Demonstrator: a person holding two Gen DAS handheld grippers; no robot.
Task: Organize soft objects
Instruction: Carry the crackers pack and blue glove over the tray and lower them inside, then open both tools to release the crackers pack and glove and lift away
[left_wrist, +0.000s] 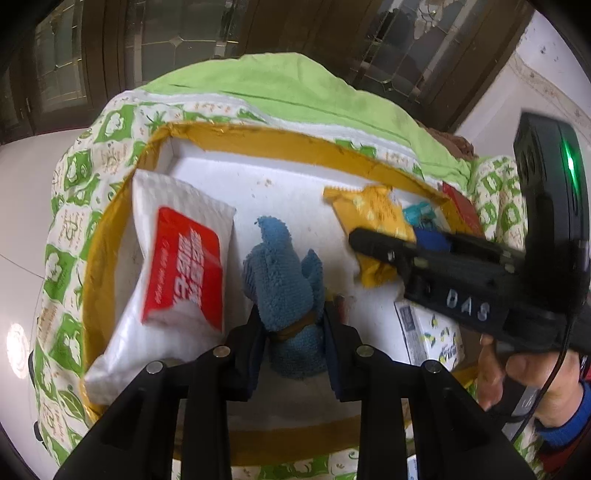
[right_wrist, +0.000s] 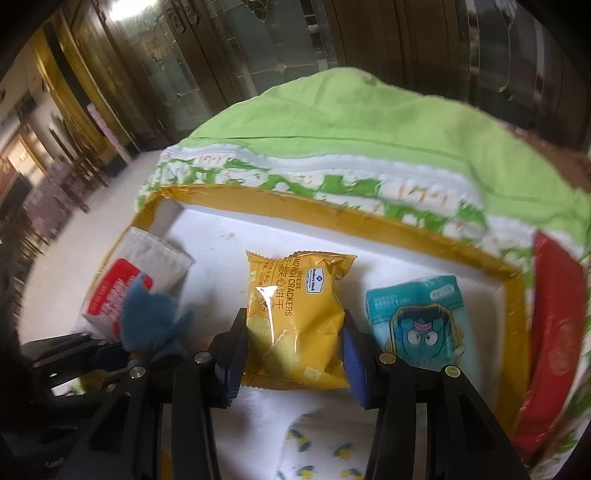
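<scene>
The left gripper (left_wrist: 293, 332) is clenched on a blue terry cloth (left_wrist: 286, 273) — limp and light, best pinched low at its bunched waist. The right gripper (right_wrist: 291, 354) straddles the yellow cracker packet (right_wrist: 295, 317), pads at both sides, though whether it truly squeezes I cannot tell; the film looks slippery and its contents brittle (go gently). Both sit in a gold-rimmed white tray (right_wrist: 332, 221) between a tissue pack (left_wrist: 177, 266) and a teal pack (right_wrist: 417, 321), on green bedding (right_wrist: 369, 125); dark glazed doors stand beyond.
</scene>
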